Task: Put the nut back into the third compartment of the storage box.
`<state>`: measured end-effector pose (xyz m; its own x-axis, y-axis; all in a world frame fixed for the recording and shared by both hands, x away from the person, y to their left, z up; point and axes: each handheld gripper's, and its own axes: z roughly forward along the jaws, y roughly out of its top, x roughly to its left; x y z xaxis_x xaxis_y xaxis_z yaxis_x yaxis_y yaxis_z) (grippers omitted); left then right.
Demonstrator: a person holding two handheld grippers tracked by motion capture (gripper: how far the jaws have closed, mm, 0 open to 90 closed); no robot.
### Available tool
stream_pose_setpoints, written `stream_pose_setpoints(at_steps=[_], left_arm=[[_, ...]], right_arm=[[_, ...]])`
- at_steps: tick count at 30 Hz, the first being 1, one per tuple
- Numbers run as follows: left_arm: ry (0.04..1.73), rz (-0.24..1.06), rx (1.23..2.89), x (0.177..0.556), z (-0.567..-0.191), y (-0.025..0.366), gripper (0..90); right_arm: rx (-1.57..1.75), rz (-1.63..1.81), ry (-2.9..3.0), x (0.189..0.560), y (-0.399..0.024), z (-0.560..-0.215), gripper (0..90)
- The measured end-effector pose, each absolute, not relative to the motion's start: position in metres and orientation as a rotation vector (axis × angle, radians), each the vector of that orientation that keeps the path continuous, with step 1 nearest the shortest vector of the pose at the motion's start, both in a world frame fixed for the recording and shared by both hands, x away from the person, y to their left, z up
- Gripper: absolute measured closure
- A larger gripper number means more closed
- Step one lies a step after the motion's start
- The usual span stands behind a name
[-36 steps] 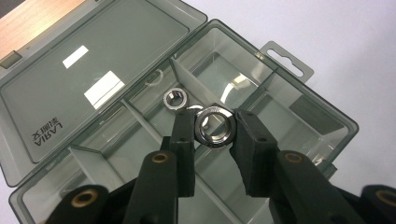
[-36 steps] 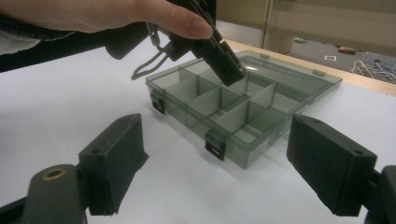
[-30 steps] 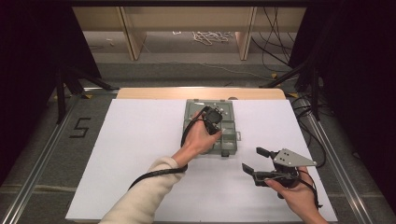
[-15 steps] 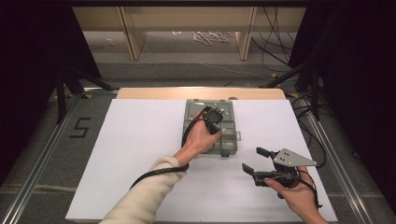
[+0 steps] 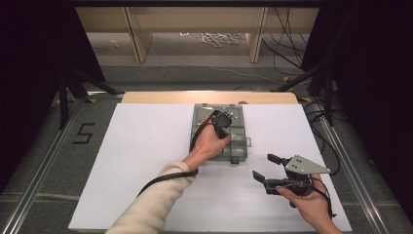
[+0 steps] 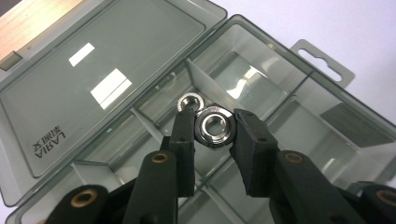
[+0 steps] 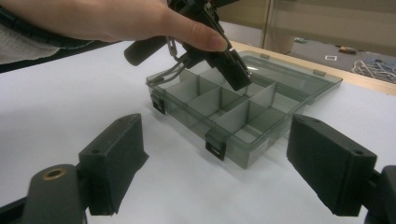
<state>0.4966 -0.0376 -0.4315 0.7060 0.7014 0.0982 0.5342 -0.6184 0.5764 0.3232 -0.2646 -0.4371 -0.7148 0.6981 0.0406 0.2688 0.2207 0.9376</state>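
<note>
- Gripping a steel hex nut (image 6: 212,127) by two opposite flats, the left gripper (image 6: 212,135) holds it pinched between its black pads, bore facing the camera, above the middle compartments of the open organiser box (image 6: 299,107).
- Judging by the metal shine, the nut is small, dense for its size, rigid and smooth: it will not deform, but it could slip or twist if the pinch loosens, so the flats are the right place to hold it, not the corners.
- A second hex nut (image 6: 188,100) lies in a compartment just beyond the held one, at about 10 o'clock from it in the left gripper view; whether the two touch is hard to tell from this angle.
- The box is clear smoky plastic with thin dividers, its lid (image 6: 93,79) folded flat at 9 to 11 o'clock in that view; it looks light and may slide on the table if bumped.
- In the high view the box (image 5: 236,148) sits near the far middle of the white table (image 5: 141,165), with the left hand (image 5: 209,144) over it.
- The right gripper (image 5: 272,168) rests at about 4 o'clock from the box, well apart, with its jaws spread wide on nothing.
</note>
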Motion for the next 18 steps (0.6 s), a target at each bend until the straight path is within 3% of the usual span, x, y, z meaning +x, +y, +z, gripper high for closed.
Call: stream_pose_setpoints(at_steps=[12,18], left_arm=[[0.898,0.468,2.334,0.486,-0.426,-0.032,62.9],[0.865,0.487,2.250,0.464,-0.416,-0.014,49.4]], right_arm=[[0.907,1.503,2.115,0.323,-0.265,-0.437,19.8],[0.905,1.494,2.114,0.323,-0.265,-0.437,19.7]])
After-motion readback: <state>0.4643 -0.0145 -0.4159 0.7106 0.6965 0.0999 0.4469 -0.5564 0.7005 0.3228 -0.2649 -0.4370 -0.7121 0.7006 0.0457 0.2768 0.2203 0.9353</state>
